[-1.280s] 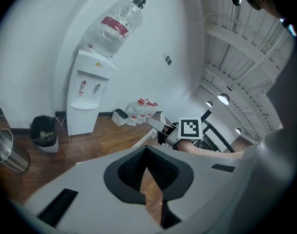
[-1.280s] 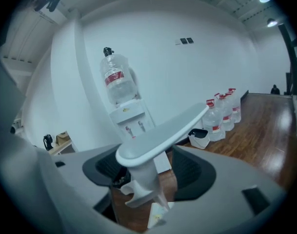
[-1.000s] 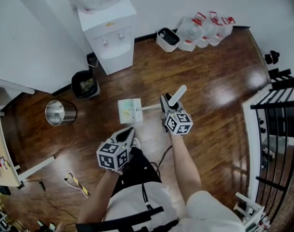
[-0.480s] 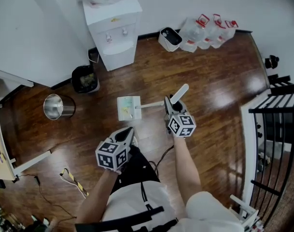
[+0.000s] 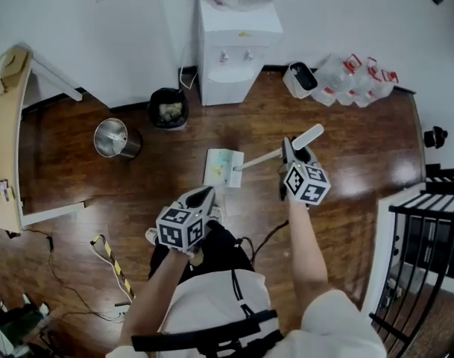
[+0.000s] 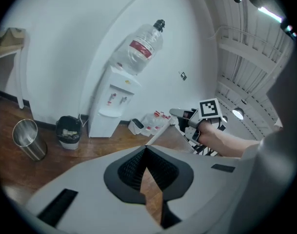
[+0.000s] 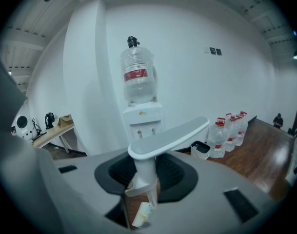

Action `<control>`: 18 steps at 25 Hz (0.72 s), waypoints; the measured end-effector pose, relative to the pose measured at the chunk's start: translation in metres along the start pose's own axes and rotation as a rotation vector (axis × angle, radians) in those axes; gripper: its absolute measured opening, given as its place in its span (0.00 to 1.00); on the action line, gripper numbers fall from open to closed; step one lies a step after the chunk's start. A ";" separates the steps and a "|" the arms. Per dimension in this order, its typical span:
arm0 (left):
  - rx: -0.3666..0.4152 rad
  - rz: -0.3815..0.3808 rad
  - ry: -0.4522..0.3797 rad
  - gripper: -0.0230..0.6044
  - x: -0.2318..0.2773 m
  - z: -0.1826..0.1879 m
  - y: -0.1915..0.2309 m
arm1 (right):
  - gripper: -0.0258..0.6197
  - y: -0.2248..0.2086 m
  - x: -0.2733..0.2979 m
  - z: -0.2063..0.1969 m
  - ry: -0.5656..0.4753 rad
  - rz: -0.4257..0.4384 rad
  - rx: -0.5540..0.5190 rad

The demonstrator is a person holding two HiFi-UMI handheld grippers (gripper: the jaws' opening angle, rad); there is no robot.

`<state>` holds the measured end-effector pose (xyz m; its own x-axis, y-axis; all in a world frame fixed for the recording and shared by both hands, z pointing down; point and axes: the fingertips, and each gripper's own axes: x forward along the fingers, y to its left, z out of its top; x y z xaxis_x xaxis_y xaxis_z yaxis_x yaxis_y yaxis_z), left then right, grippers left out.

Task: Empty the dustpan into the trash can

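Note:
A white dustpan (image 5: 221, 168) with bits of litter in it hangs over the wood floor in the head view. Its long handle (image 5: 260, 157) runs right and up to my right gripper (image 5: 289, 155), which is shut on it just below the flat grip. In the right gripper view the handle (image 7: 146, 177) stands between the pads, with the pan (image 7: 143, 215) far below. The black trash can (image 5: 169, 109) stands by the wall, up and left of the pan, with rubbish inside. My left gripper (image 5: 201, 195) hangs near my body, shut and holding nothing, and its jaws (image 6: 146, 150) point toward the can (image 6: 69, 131).
A round metal bin (image 5: 115, 138) stands left of the black can. A white water dispenser (image 5: 236, 39) is against the wall. A small white bin (image 5: 301, 79) and water jugs (image 5: 353, 77) are to its right. A wooden desk (image 5: 7, 148) lies at left, and cables (image 5: 111, 263) on the floor.
The head view has swung, so the bins and dispenser now sit further right. The right gripper has risen, still holding the dustpan handle. The left gripper has shifted along beside it.

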<state>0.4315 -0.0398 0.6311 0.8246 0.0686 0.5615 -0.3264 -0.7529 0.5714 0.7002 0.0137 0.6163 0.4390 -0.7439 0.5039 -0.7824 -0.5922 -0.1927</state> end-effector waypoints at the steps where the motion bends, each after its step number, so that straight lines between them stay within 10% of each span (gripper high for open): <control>1: -0.011 0.013 -0.015 0.03 -0.011 0.001 0.011 | 0.24 0.009 -0.004 0.009 0.005 0.002 -0.005; 18: -0.049 0.073 -0.236 0.03 -0.227 0.032 0.171 | 0.23 0.278 -0.044 0.133 -0.103 0.034 -0.377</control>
<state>0.2033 -0.2052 0.5826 0.8810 -0.1439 0.4507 -0.4065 -0.7174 0.5657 0.5218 -0.1598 0.4290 0.4369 -0.7996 0.4120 -0.8963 -0.4254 0.1250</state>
